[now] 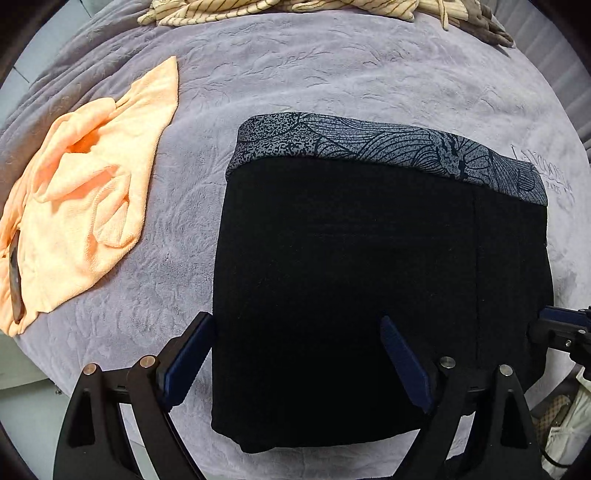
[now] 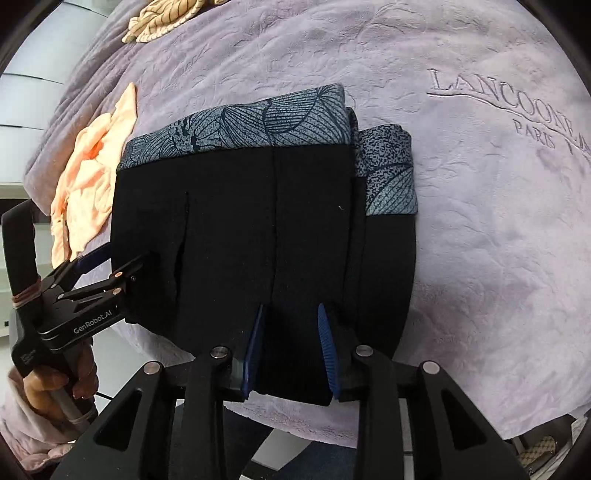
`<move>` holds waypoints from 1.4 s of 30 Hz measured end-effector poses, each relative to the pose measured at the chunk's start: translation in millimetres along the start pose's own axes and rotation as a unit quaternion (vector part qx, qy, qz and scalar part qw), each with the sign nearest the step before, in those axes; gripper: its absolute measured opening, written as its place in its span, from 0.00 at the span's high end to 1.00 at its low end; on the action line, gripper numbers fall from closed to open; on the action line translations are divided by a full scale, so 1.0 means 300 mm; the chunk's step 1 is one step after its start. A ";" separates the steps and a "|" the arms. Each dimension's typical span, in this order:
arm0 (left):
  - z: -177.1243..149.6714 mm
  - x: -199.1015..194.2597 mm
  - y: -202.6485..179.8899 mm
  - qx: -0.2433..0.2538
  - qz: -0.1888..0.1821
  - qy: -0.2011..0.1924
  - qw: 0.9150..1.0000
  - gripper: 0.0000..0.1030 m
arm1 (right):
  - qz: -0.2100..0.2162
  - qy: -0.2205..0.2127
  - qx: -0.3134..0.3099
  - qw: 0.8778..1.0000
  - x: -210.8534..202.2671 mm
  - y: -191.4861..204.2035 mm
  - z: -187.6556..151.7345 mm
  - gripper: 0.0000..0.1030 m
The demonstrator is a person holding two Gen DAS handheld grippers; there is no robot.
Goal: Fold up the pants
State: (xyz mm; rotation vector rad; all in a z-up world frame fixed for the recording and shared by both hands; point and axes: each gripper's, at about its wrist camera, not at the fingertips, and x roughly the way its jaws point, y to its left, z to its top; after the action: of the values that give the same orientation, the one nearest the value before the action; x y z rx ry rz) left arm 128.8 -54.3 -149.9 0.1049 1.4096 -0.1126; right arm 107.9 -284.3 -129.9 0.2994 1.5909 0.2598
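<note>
The black pants (image 1: pixel 351 277) with a grey patterned waistband (image 1: pixel 369 140) lie folded into a compact stack on the lilac blanket (image 1: pixel 295 66). My left gripper (image 1: pixel 295 354) is open, its fingers straddling the near left edge of the stack. In the right wrist view the pants (image 2: pixel 258 229) show several folded layers. My right gripper (image 2: pixel 291 347) has its blue pads on either side of the near fold of the stack; whether they pinch it is unclear. The left gripper (image 2: pixel 122 258) shows at the stack's left edge.
An orange towel (image 1: pixel 81 199) lies crumpled left of the pants, also visible in the right wrist view (image 2: pixel 92 184). A striped beige garment (image 1: pixel 280 9) lies at the far edge. The blanket carries embroidered lettering (image 2: pixel 517 110) right of the pants. The bed edge runs close below the grippers.
</note>
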 end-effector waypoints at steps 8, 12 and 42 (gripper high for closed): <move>-0.015 0.026 0.049 -0.012 -0.029 0.008 0.999 0.01 | -0.037 0.001 0.020 0.999 -0.028 0.026 -0.034 0.43; -0.015 0.038 0.077 -0.012 -0.053 0.013 0.998 0.01 | -0.050 -0.007 0.043 0.998 -0.039 0.036 -0.058 0.34; -0.121 -0.392 -0.039 -0.003 -0.005 -0.090 0.996 0.01 | -0.114 -0.136 0.041 0.983 -0.291 0.113 -0.200 0.24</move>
State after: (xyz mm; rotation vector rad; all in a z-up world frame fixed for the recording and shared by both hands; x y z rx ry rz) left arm 73.2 -58.9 -39.6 0.0811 1.2304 -0.1240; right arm 52.1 -281.8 -33.9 0.2043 1.3513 -0.0246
